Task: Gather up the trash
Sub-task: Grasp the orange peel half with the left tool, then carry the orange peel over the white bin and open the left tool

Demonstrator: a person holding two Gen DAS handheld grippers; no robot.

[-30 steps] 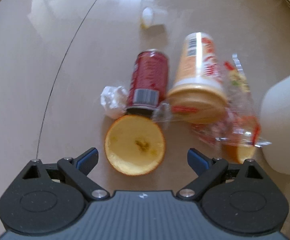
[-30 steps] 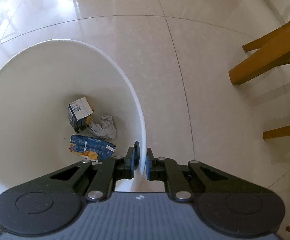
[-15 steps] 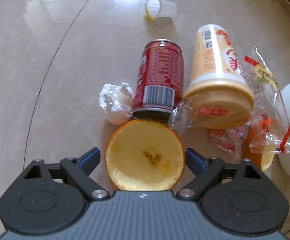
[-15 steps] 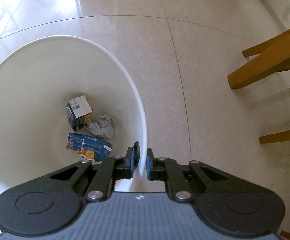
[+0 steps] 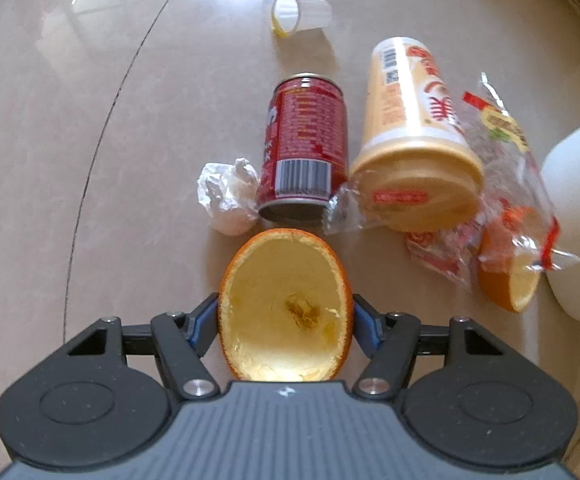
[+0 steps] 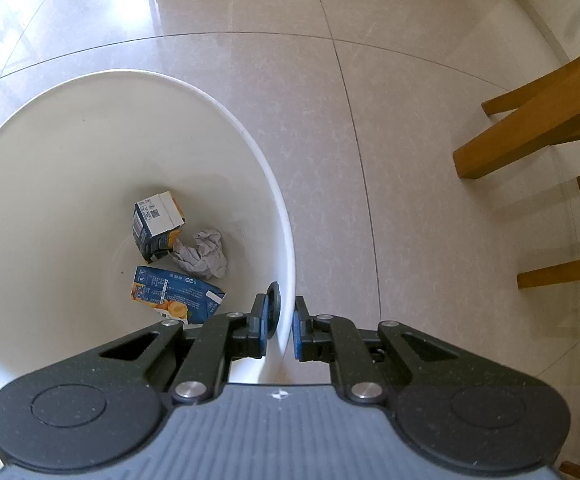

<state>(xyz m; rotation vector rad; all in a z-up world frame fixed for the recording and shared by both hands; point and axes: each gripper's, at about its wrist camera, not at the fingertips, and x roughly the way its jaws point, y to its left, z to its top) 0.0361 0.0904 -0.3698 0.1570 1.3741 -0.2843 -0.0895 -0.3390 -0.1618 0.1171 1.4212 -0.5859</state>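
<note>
Down on the tile floor, my left gripper [image 5: 285, 326] is closing in on a hollowed-out orange peel half [image 5: 285, 306], cut side facing up at the camera. The blue pads are on either side of it and look like they're touching the rind already, since the peel looks squeezed narrow. So I'd call that a grip, still tightening.

My right gripper [image 6: 281, 326] is clamped on the rim of the white bin [image 6: 249, 140], one finger inside the wall and one outside, jaws nearly closed on the thin plastic. Basically holding the bin steady.

Progress so far, as I read it: early-ish. In the bin there are two juice cartons [image 6: 157, 224] and a crumpled tissue [image 6: 203, 254], and that's all I can see in there.

Left on the floor is quite a pile:
- a red can [image 5: 304, 148] lying on its side just behind the peel
- a wadded white tissue [image 5: 227, 196] touching the can
- a big yellow cup [image 5: 414, 136] on its side next to the can
- a clear plastic wrapper [image 5: 502, 184] lying over a second orange half [image 5: 508, 284], right beside the bin wall
- a small white plastic cup [image 5: 300, 12] tipped over, further off

So three things in, six-ish to go, counting the peel I'm grabbing. Next I guess it's lift and drop it in the bin to my right.
</note>
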